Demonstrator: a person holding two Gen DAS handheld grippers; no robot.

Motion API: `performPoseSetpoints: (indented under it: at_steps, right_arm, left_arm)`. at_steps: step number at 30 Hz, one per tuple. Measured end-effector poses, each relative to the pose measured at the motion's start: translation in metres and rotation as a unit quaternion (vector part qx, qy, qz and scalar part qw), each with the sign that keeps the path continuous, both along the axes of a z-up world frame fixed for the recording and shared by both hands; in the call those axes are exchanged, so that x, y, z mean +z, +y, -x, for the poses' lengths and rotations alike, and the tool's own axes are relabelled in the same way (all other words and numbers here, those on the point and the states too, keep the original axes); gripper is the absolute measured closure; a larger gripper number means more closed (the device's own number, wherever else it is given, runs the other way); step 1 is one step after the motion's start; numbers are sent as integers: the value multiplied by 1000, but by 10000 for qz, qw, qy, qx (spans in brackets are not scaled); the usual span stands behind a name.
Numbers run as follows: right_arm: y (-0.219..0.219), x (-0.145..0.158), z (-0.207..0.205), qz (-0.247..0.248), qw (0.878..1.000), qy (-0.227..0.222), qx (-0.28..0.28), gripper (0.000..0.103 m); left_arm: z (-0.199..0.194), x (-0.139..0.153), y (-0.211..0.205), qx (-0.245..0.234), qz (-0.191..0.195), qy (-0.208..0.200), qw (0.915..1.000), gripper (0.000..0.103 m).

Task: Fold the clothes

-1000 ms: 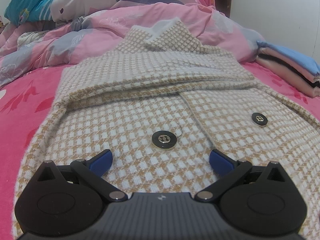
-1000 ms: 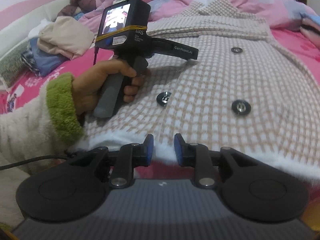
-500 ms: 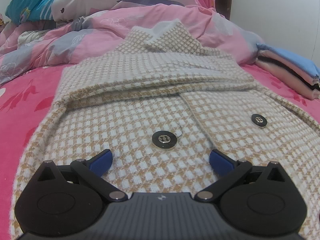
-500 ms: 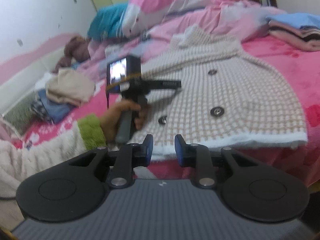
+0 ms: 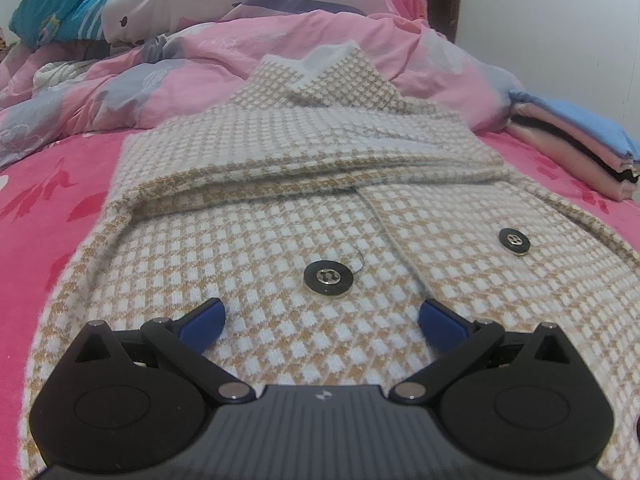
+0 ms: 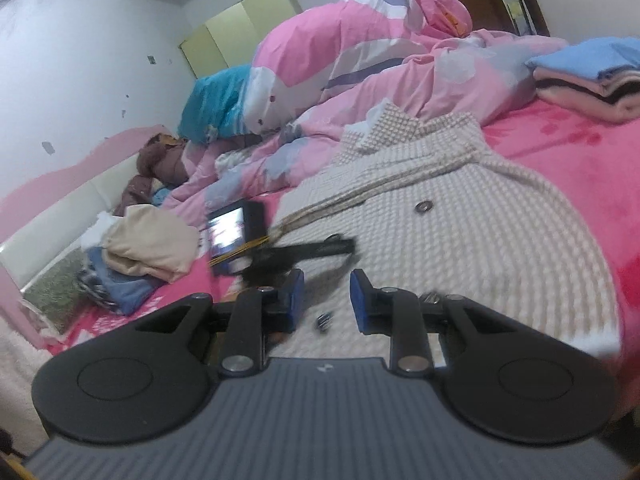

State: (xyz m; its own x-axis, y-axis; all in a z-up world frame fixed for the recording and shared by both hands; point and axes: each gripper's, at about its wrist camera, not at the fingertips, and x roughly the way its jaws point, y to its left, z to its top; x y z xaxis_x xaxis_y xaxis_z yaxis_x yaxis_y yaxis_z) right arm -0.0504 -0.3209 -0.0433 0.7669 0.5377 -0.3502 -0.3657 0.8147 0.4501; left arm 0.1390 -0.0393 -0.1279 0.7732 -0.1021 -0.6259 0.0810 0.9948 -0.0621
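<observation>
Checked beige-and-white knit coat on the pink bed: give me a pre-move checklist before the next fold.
1. Checked beige-and-white knit coat lies flat, sleeve folded across the chest: ok.
2. Left hand-held gripper has open jaws with nothing between them, low over the coat front: ok.
3. Right hand-held gripper is empty, jaws narrowly apart, above the hem: ok.
4. Round black metal button sits just ahead of the left pads, in a pinch's way: not ok.
5. Hem edge square for folding: cannot tell, the right view is blurred.
</observation>
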Motion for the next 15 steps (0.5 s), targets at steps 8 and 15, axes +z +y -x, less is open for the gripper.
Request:
performPoseSetpoints:
  at_steps: [8,15]
  right_arm:
    - [-47,13,-54,-565,9981,-144,-203,77]
    - [-41,-8,-28,-693,9955,162,-622,77]
  left_arm:
    - [0,-3,1,-7,30,-80,10000,0]
    - [1,-2,2,-13,105,-70,9999,0]
